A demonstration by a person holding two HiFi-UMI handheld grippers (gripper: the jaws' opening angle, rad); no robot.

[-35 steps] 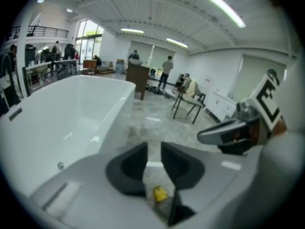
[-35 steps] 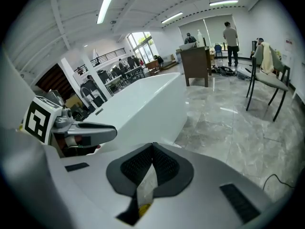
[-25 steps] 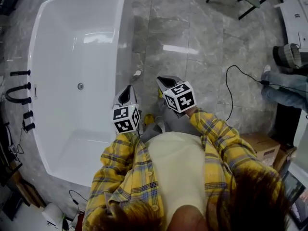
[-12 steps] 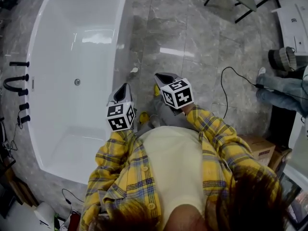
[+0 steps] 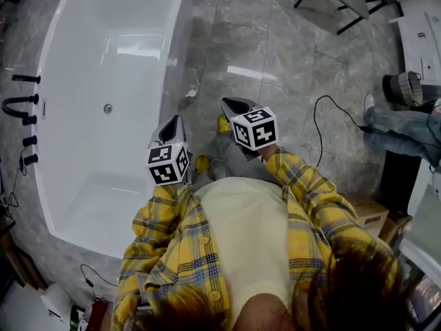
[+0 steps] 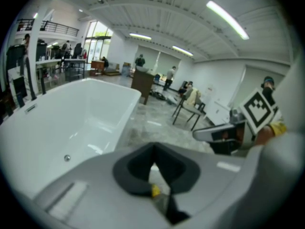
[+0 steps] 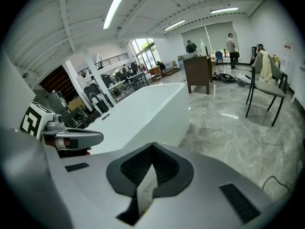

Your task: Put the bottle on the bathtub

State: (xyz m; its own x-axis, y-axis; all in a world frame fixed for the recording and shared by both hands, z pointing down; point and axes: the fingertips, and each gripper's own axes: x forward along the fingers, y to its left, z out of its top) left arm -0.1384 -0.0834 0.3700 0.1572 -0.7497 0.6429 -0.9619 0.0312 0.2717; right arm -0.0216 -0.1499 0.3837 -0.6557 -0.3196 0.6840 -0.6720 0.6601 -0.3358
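Head view: black taps (image 5: 21,105) stand at the far left, beside the white tub (image 5: 131,81), which runs up the left side of the marble floor (image 5: 275,40). A small pale thing (image 5: 191,94) lies on the floor just beside the tub's outer wall; it is too small to tell whether it is the bottle. Near it, over the floor by the tub's edge, the left gripper (image 5: 172,123) points forward with its jaws brought together and nothing between them. Just right of it the right gripper (image 5: 231,105) is also closed to a point and empty. A black cable (image 5: 318,126) loops across the floor further right, and a cardboard box (image 5: 368,212) sits by the person's right sleeve.

Left gripper view: the pads meet at the tip, and a narrow slit below shows only floor and a yellow speck.

Right gripper view: the pads likewise meet and hold nothing, with the tub ahead and a chair (image 7: 267,87) at right.
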